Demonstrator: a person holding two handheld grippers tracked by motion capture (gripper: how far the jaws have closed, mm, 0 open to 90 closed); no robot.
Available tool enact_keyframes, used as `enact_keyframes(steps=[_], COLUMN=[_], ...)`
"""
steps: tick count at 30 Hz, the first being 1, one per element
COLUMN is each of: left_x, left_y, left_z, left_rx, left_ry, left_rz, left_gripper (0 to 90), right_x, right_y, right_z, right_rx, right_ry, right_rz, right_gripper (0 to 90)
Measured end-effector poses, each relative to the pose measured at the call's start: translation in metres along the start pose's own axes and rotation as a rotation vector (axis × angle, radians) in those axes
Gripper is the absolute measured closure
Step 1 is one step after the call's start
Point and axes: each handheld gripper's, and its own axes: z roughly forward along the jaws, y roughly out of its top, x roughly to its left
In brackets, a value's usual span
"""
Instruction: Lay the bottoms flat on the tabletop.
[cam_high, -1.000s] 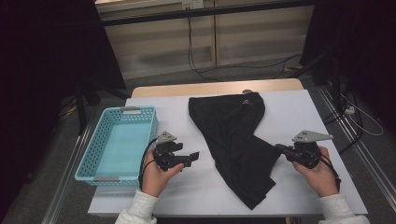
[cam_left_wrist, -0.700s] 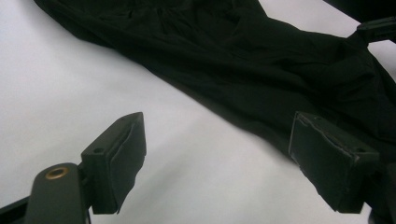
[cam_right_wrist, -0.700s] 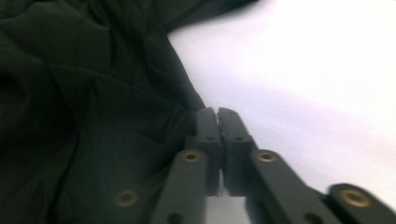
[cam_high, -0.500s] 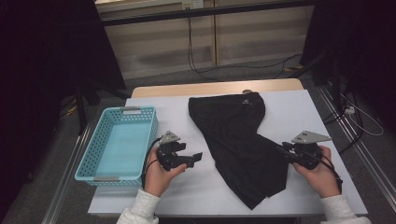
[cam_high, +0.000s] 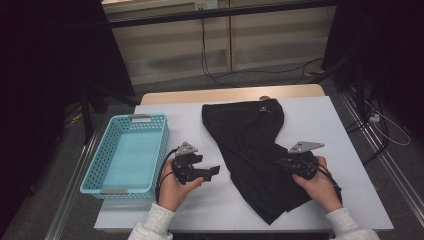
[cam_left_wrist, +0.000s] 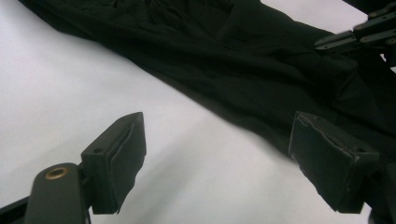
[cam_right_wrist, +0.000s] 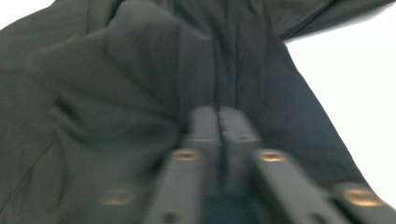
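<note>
The right gripper (cam_high: 284, 164) is sitting further in over the right edge of the black shorts (cam_high: 250, 150) than a second ago, when it was hanging beside that edge. Its jaws have just been opening and closing again, and in the right gripper view they are meeting flat together (cam_right_wrist: 219, 123) with dark cloth all around; whether a fold is pinched between the pads I cannot tell. I am reading this as a re-grip before lifting or folding.

The left gripper (cam_high: 212, 171) is holding its place on the white table (cam_high: 330, 120), jaws wide apart and empty, just left of the shorts and right of the empty turquoise basket (cam_high: 102, 162).

The shorts are lying mid-table, waistband far, leg ends near. A small pale logo (cam_high: 263, 107) near the waistband is showing, too small to read.
</note>
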Motion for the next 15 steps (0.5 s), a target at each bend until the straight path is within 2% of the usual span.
enact_keyframes(steps=[3,6,11,12,13,14,15], left_x=[-0.001,-0.002,-0.006,-0.007,-0.008,-0.009,-0.010], left_y=[0.000,0.003,0.006,0.006,0.006,0.007,0.007], left_z=[0.001,0.000,0.005,0.006,0.008,0.009,0.010], left_rx=[-0.004,-0.015,-0.011,-0.008,-0.004,-0.005,-0.003], left_ry=[-0.005,-0.010,-0.027,-0.029,-0.032,-0.035,-0.036], left_rz=[-0.004,-0.001,0.013,0.014,0.019,0.021,0.021], left_gripper=[18.8,18.8,18.4,18.2,18.1,18.1,18.1], right_x=[-0.002,-0.013,-0.033,-0.036,-0.037,-0.035,-0.032], right_y=[-0.003,-0.010,-0.028,-0.030,-0.031,-0.030,-0.029], right_z=[-0.004,-0.013,-0.033,-0.036,-0.037,-0.039,-0.040], right_rx=[0.003,-0.001,-0.025,-0.036,-0.058,-0.075,-0.078], right_ry=[-0.009,-0.032,-0.131,-0.138,-0.130,-0.144,-0.149], right_rz=[0.008,0.038,0.066,0.080,0.094,0.095,0.082], right_gripper=[90.0,90.0,90.0,88.3,81.9,76.6,75.4])
